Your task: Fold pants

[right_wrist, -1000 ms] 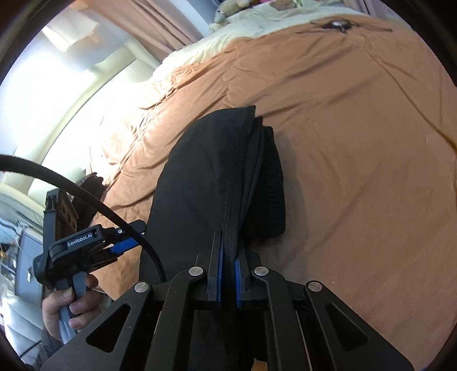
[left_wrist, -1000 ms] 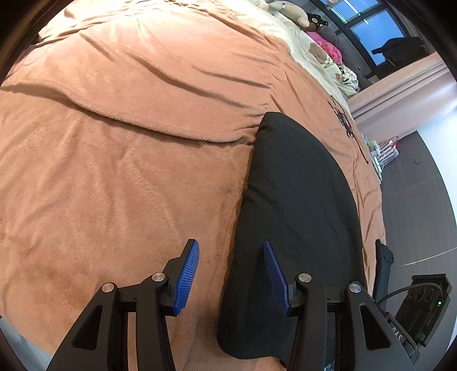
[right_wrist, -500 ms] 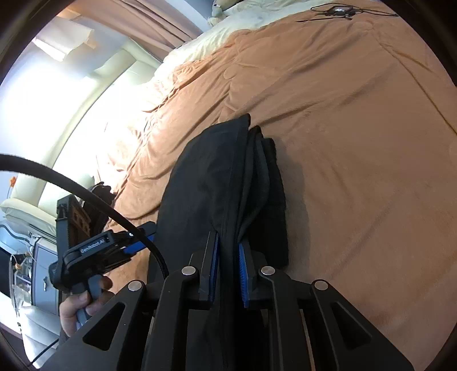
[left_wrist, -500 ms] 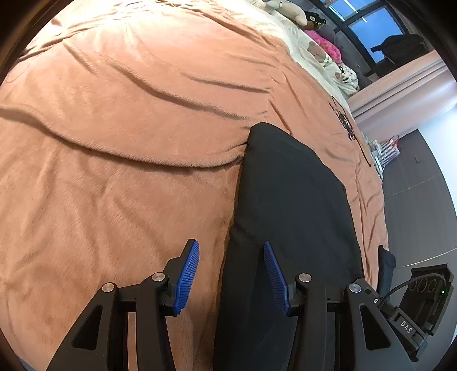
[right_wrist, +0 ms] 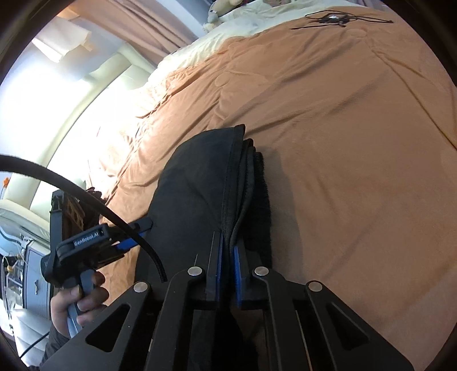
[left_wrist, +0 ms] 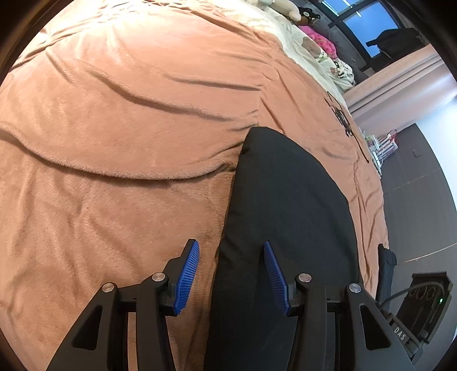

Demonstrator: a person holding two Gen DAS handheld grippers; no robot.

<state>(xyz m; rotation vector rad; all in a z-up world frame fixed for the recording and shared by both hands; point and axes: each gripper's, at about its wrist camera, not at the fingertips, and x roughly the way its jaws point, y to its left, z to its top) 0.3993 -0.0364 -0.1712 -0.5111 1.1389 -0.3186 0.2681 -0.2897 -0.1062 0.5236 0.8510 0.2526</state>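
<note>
We are working at a bed covered by a rust-orange blanket (left_wrist: pixel 120 148), and the black pants (left_wrist: pixel 285 205) are lying on it as a long folded strip, close to the blanket's near edge and running away from us toward its middle. Our right gripper (right_wrist: pixel 227 254) is clamped on the layered edge of the pants, the blue pads pressed together with the stacked seams squeezed between them (several dark layers are fanning out just beyond the tips). Its jaws have just been closing again on that fabric after easing slightly. Our left gripper (left_wrist: pixel 230 274) is standing with its jaws apart, holding nothing: one blue pad is sitting over the bare blanket, the other over the pants, and the left edge of the garment is passing between them. Whether the pads are touching the cloth is hard for us to say from this angle. In the right wrist view our left hand (right_wrist: pixel 75 306) is gripping the tool's handle near the bed's left edge. A thin black cable (right_wrist: pixel 334 19) is lying on the blanket toward the far edge.
</note>
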